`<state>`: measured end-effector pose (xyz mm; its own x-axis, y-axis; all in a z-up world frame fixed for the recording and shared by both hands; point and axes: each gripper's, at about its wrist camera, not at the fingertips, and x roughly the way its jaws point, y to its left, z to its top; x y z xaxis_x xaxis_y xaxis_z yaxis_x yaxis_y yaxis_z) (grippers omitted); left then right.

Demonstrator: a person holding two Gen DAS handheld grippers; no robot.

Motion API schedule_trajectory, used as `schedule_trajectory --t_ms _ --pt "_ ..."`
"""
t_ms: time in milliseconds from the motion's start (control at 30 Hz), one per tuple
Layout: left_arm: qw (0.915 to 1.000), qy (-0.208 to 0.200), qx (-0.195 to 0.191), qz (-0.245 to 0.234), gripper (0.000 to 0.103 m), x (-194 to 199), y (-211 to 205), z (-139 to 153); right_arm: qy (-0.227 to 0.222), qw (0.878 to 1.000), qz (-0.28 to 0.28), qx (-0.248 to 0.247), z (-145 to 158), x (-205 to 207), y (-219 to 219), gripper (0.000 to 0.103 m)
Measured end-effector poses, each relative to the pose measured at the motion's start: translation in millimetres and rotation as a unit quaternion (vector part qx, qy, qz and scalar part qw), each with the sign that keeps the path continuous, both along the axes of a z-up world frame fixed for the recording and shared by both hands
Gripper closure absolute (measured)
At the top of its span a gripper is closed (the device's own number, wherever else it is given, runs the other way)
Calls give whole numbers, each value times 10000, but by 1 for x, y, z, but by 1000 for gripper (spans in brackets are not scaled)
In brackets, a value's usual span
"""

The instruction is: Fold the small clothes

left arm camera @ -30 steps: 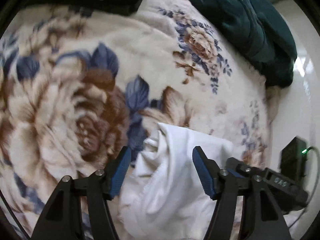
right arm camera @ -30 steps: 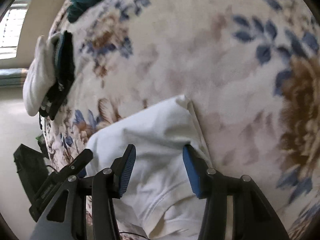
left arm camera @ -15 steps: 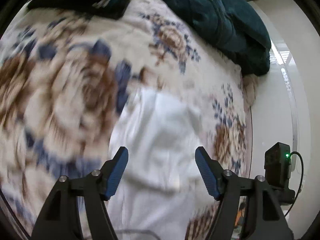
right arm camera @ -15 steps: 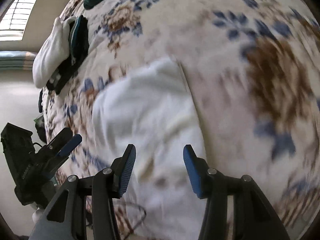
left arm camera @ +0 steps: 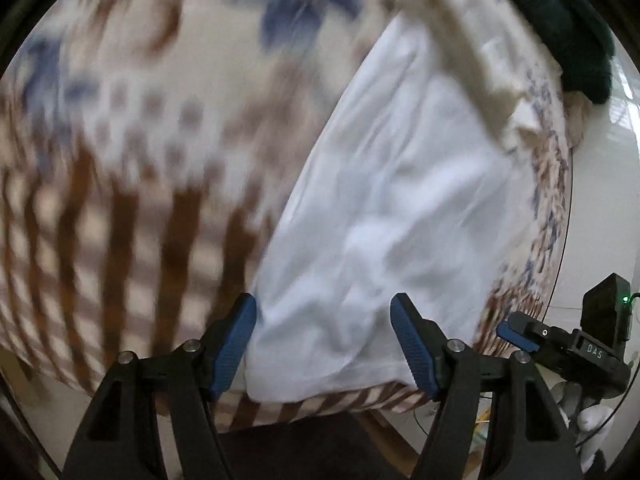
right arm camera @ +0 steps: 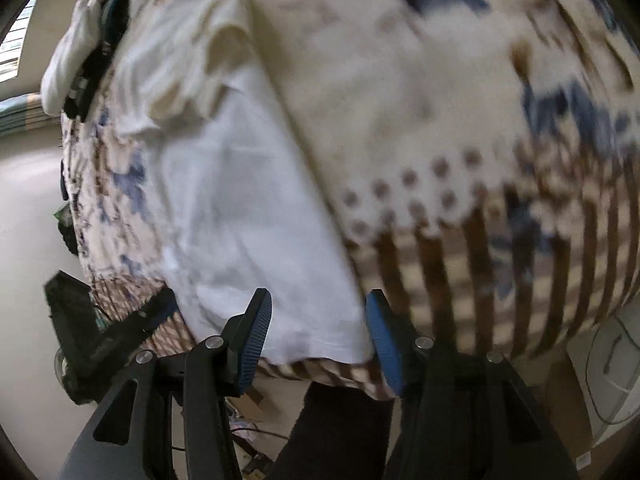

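A white garment (left arm camera: 392, 208) lies spread lengthwise on the floral blanket (left arm camera: 140, 128), its near hem at the bed's front edge. It also shows in the right wrist view (right arm camera: 240, 208). A cream cloth (left arm camera: 460, 52) lies across its far end, seen too in the right wrist view (right arm camera: 200, 52). My left gripper (left arm camera: 323, 340) is open and empty, hovering at the near hem. My right gripper (right arm camera: 316, 336) is open and empty at the hem's right corner. Both views are motion-blurred.
A dark teal blanket (left arm camera: 560, 20) lies at the far right of the bed. A folded pile of white and dark clothes (right arm camera: 84, 48) sits at the far left edge. The blanket's brown striped border (right arm camera: 500, 272) hangs over the bed front. The other gripper (left arm camera: 568, 344) shows at right.
Both grippers have pulled back toward the bed's front edge and lifted away. The white garment now lies stretched out longer, and both stay open.
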<state>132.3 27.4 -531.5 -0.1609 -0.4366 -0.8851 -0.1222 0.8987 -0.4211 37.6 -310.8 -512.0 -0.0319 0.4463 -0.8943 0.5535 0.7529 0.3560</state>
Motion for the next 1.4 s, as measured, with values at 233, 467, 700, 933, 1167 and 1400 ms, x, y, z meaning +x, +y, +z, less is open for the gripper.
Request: schedule_trajectory --t_ms 233,467,700,933,1167,1400 --pt "9987 -462 -191 -8 72 -29 -10 3 -22 9971 -295 707 -48 -29 12 51" --pt "9954 -909 -208 199 97 -36 -13 27 -444 9948 -429 804 -37 -34 39 95" --pt "9866 -1374 -700 537 97 -19 -10 86 -869 9881 -645 1090 13 -33 32 96" --pt "9688 -1832 -1394 916 97 57 -14 136 -1575 9767 -830 1201 84 29 15 96" --pt "9629 -2131 -1367 935 97 183 -37 124 -2114 9692 -978 799 105 148 -16 96" --pt "9655 -1570 -1671 1236 49 276 -41 76 -1976 9709 -1187 647 62 259 -47 93"
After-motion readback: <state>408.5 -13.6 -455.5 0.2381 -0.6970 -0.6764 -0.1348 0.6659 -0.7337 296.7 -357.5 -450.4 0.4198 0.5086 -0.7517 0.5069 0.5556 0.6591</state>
